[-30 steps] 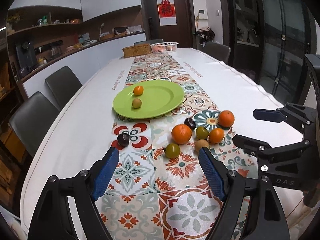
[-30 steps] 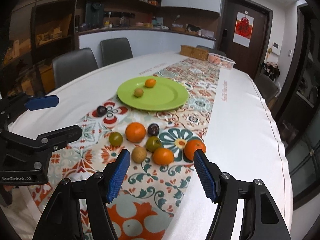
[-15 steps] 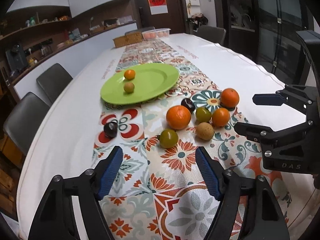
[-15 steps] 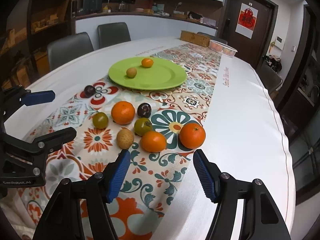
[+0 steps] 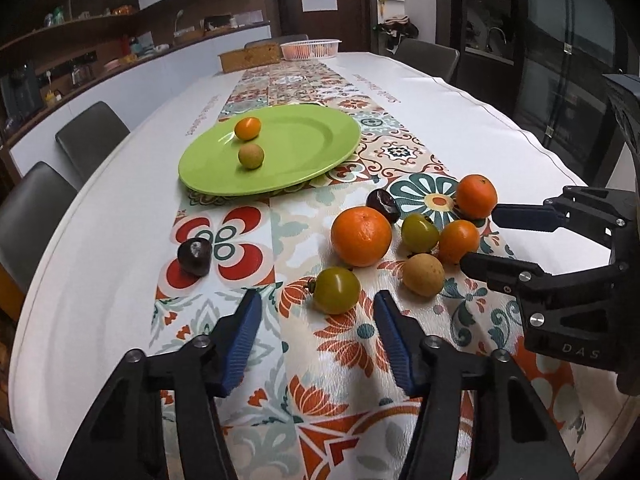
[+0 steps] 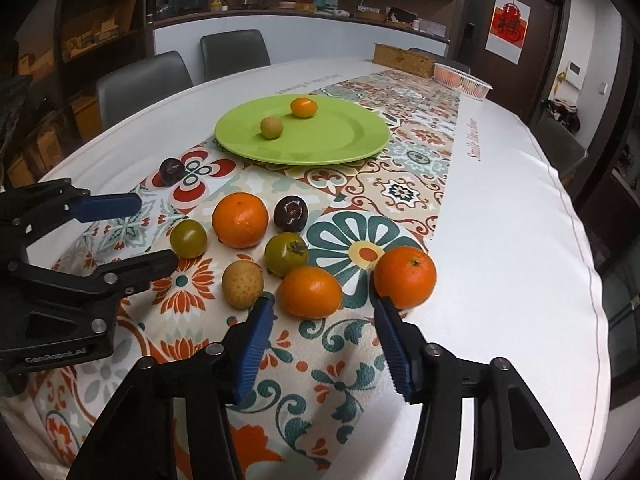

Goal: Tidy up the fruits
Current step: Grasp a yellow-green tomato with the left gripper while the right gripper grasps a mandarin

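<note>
Left tongs: apart; straddle green tomato squarely, then close.
Right tongs: apart; centre on orange, avoid neighbours.

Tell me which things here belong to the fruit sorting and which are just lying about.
Part of the job:
green plate
two small fruits on the plate
loose fruits on the table runner
left gripper
right gripper

Just lying about:
white basket
wooden box
chairs
</note>
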`<state>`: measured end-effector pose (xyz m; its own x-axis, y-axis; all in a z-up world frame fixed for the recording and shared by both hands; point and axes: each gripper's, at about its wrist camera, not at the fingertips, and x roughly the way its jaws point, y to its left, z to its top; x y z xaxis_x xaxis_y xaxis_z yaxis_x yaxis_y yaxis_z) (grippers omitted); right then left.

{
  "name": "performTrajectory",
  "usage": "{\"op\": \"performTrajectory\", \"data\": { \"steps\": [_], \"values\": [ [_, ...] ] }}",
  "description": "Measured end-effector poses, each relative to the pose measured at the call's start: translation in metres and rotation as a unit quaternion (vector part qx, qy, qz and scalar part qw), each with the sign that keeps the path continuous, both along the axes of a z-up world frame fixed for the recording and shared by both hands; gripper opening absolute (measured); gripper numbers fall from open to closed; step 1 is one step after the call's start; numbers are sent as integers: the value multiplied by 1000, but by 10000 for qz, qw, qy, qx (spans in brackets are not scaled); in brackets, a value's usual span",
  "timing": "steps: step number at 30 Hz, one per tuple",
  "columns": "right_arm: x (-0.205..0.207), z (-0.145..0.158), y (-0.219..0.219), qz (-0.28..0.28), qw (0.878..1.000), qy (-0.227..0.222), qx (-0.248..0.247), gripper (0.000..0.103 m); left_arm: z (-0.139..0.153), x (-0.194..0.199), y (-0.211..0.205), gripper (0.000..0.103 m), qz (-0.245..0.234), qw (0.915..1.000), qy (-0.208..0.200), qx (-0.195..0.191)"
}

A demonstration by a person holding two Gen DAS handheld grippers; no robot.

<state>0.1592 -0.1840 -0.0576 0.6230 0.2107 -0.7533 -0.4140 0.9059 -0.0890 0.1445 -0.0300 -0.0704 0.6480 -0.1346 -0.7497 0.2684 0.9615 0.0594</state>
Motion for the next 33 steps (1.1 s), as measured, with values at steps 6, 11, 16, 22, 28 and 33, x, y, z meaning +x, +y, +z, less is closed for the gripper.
{"op": "performTrajectory", "data": {
  "steps": [6, 11, 16, 22, 28, 33],
  "values": [
    [4, -4, 5, 124, 9999, -12, -86, 49, -5, 8, -2, 50, -5, 9999, 155, -70],
    [10, -9, 6, 169, 9998, 76, -55, 46, -8, 14, -3, 44, 26, 9995, 281, -118],
    [16, -10, 5, 140, 9998, 138, 60, 44, -10, 18, -1, 37, 78, 9989, 403, -245],
    [18, -11, 4, 120, 9994, 241, 208, 37, -9, 18, -1, 32, 136, 9985, 452, -267],
    [12, -4, 1, 87, 9994, 172, 283, 37, 3, 11, -1, 25, 139, 9992, 284, -240],
    [4, 8, 1, 95, 9994, 22, 340, 37, 10, 5, -1, 18, 120, 9991, 252, -323]
  ]
}}
